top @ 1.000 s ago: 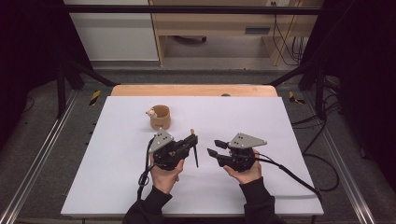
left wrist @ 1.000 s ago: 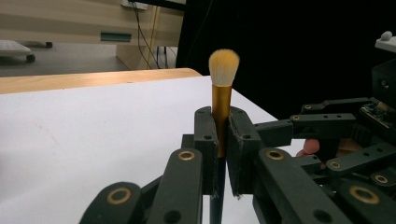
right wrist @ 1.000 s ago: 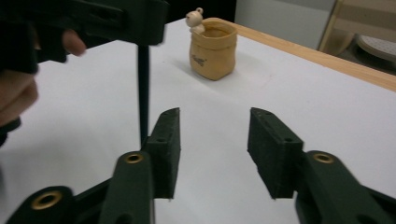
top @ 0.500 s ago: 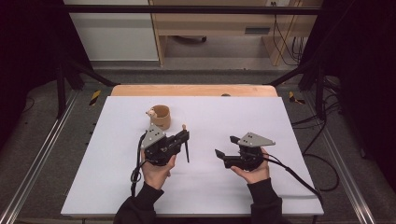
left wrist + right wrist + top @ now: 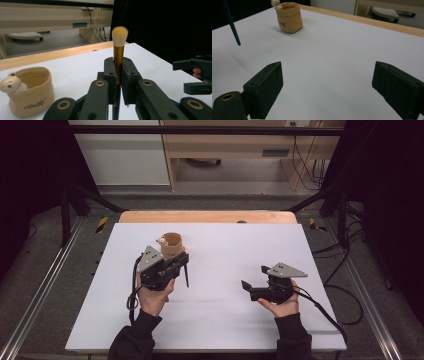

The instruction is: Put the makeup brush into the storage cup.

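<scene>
My left gripper (image 5: 181,261) (image 5: 117,75) is shut on a makeup brush (image 5: 118,47) with a gold ferrule and tan bristles. Its dark handle (image 5: 186,276) hangs below the jaws, above the table. A tan ceramic cup (image 5: 172,244) (image 5: 32,92) with a small bear on its rim stands just beyond and left of that gripper. At the right of the table my right gripper (image 5: 254,277) (image 5: 329,87) is held clear of both, and its jaws have just been opening with nothing between them. In the right gripper view the cup (image 5: 288,17) and the brush handle (image 5: 232,25) lie far ahead.
The white table top (image 5: 225,320) has a wooden strip (image 5: 210,216) along its far edge. Metal rails run along both sides on the floor. A wooden desk and cables stand beyond the table. From the left gripper view the right gripper (image 5: 197,75) appears at the right edge.
My left gripper has carried the brush up and to the left, closer to the cup. The right gripper has drawn away to the right and its jaws have spread wide.
</scene>
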`<action>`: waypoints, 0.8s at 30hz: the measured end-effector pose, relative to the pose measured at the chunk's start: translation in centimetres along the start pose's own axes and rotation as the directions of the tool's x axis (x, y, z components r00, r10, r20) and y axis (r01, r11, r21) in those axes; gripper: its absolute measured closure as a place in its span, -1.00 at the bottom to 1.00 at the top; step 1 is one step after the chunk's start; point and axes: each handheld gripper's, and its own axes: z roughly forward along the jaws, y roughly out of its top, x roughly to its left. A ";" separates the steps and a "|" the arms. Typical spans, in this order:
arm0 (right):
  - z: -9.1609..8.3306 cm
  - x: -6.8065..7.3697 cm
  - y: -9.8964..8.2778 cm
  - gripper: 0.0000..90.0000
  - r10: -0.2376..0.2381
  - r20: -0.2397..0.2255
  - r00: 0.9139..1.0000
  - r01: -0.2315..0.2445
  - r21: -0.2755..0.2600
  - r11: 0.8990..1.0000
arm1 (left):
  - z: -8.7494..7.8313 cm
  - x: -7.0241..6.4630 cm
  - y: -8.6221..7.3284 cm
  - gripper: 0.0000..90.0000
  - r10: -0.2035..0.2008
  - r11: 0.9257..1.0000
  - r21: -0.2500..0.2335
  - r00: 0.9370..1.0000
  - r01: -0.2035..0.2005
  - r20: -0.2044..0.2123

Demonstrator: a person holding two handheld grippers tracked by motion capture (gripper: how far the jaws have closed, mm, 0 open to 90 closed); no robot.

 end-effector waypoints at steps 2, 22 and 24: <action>-0.1 -0.1 -0.1 -0.79 -0.001 0.005 1.000 0.001 0.003 1.000 | -0.2 0.4 0.3 0.85 0.002 1.000 -0.002 1.000 -0.002 -0.008; -1.0 -1.3 -1.5 -0.86 0.016 0.060 0.998 -0.018 0.028 0.999 | 0.2 3.2 2.3 0.85 0.021 1.000 0.000 0.997 -0.021 -0.075; -1.0 -1.3 -1.6 -0.87 0.019 0.063 0.998 -0.020 0.029 0.999 | 0.3 3.4 2.5 0.85 0.022 1.000 0.002 0.997 -0.022 -0.080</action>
